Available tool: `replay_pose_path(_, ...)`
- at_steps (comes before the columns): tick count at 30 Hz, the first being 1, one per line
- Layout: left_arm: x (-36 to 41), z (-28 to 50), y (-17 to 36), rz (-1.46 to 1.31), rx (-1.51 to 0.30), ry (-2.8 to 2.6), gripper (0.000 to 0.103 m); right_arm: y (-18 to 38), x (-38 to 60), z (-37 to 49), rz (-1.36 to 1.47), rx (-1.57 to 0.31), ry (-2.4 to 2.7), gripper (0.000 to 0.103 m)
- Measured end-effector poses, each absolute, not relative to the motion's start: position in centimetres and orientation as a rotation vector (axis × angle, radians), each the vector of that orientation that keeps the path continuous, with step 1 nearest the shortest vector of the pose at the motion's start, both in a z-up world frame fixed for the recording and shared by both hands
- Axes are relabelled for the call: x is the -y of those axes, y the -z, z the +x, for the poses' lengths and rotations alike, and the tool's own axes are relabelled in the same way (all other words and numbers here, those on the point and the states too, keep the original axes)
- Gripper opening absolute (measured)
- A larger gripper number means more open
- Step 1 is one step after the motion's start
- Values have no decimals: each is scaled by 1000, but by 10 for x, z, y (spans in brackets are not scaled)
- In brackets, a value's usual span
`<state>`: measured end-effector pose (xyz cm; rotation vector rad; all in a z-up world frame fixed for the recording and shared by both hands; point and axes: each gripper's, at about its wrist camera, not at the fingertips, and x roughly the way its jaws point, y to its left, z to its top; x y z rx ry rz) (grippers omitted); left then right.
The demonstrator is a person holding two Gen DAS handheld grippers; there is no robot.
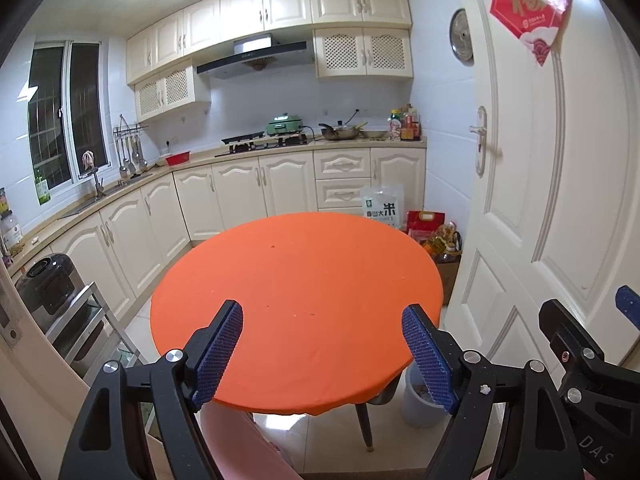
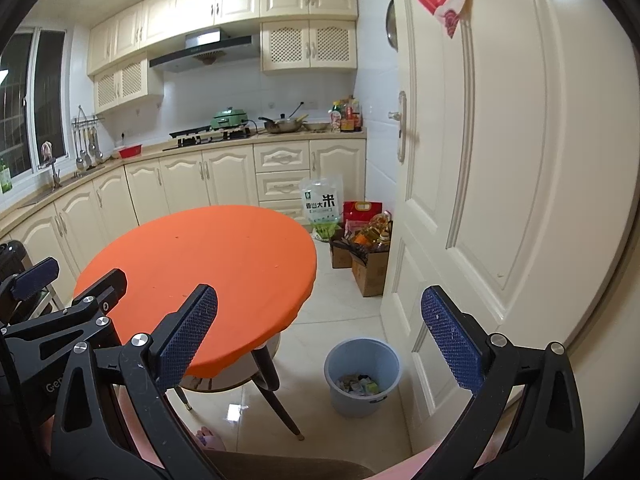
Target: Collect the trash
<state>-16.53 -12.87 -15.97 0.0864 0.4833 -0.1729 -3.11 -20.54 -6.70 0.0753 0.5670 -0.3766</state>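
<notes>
Ahead of both grippers stands a round table (image 1: 296, 300) under an orange cover, its top reaching from just under the left gripper's fingertips out toward the cream kitchen cabinets (image 1: 240, 188) beyond. A white door (image 2: 500, 160) rises close on the right gripper's right side. On the floor below and ahead of the right gripper, between its two fingers in that view and just beside the door, sits a pale blue trash bin (image 2: 362, 376) with crumpled scraps in its bottom. The left gripper (image 1: 322, 354) has its blue-padded fingers spread wide with nothing between them. The right gripper (image 2: 320, 344) is likewise spread wide and holds nothing, hanging just right of the left one.
</notes>
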Motion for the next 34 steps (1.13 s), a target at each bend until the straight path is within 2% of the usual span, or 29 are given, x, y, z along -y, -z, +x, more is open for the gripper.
replay_pose_path(34,121,-164,167,69,-467,155,78,67,207,-32,61,-562,362,102)
